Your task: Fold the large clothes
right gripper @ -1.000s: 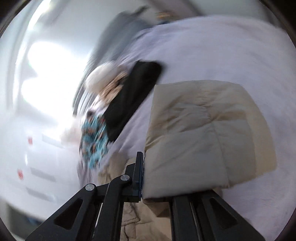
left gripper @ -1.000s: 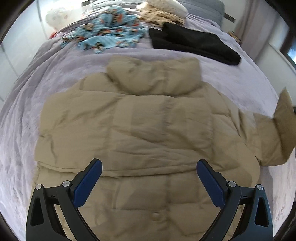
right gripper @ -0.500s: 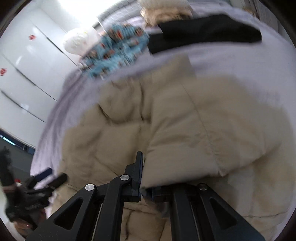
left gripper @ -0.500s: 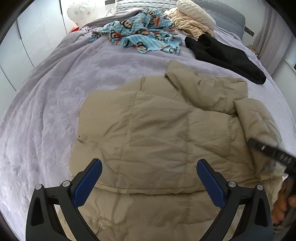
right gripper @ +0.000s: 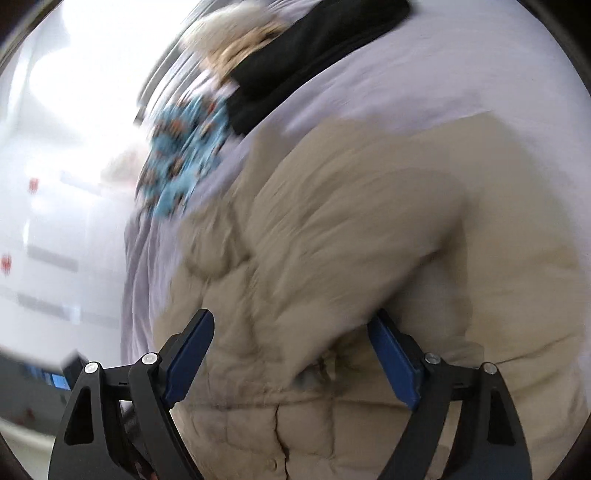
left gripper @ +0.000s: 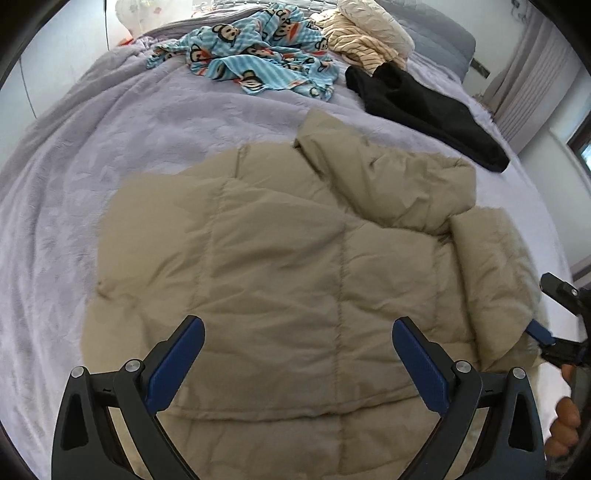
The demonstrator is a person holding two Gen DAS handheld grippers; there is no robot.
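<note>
A beige puffer jacket (left gripper: pixel 288 266) lies on the lilac bed cover (left gripper: pixel 122 133), with its right sleeve (left gripper: pixel 491 280) folded inward over the body. My left gripper (left gripper: pixel 297 354) is open and empty just above the jacket's lower back. My right gripper (right gripper: pixel 291 354) is open over the jacket (right gripper: pixel 351 240) in its own blurred view, with the folded sleeve lying loose between its fingers. It also shows in the left wrist view (left gripper: pixel 550 325) at the jacket's right edge.
A blue monkey-print garment (left gripper: pixel 255 48), a striped cream pile (left gripper: pixel 369 37) and a black garment (left gripper: pixel 428 107) lie at the far end of the bed. A grey headboard (left gripper: pixel 436 33) and a curtain (left gripper: pixel 532 85) stand behind. White cupboards (right gripper: pixel 44 221) are at the left.
My right gripper carried the right sleeve across onto the jacket body, then opened and let it go. The left gripper stayed open and shifted its view leftward.
</note>
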